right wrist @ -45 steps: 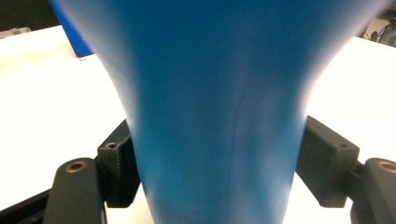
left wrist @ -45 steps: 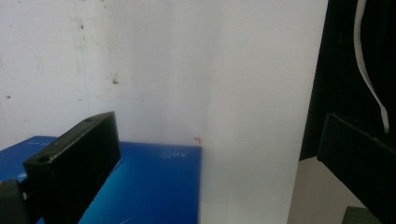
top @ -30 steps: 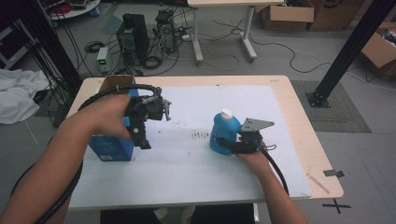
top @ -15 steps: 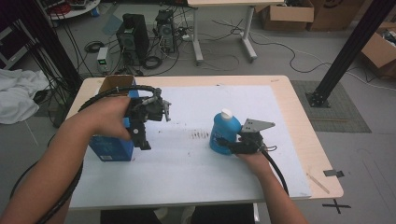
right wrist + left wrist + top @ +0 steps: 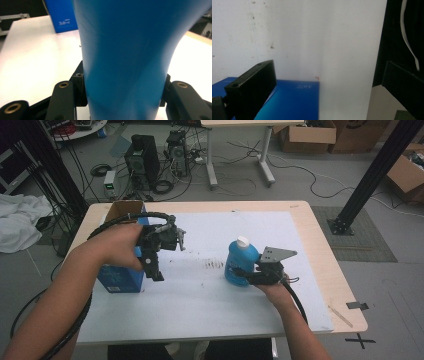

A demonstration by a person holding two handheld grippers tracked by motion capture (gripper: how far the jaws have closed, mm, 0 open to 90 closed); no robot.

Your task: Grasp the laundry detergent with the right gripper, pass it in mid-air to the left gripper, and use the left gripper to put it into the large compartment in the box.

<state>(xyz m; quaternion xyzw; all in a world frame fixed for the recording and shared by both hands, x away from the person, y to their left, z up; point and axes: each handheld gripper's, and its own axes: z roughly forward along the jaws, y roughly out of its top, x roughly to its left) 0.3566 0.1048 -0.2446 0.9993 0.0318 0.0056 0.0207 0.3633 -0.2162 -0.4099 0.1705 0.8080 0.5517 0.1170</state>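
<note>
The right gripper (image 5: 248, 276) has just closed its jaws on a blue bottle (image 5: 240, 262). The left gripper (image 5: 156, 251) hovers wide open above a blue box (image 5: 120, 279).

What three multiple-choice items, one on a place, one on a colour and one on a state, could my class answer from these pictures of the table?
1. Where does the blue bottle stand?
A. on the white sheet
B. inside the blue box
C. on the floor

2. What colour is the bottle's cap?
A. red
B. white
C. black

3. What is the state of the right tool?
A. open, away from the bottle
B. shut on the blue box
C. shut on the blue bottle

Answers:
1 A: the high view shows the bottle upright on the sheet, to the right of the box.
2 B: the cap on top shows white against the blue body.
3 C: in the right gripper view both jaws press on the bottle's sides; they have just been closing.
</note>
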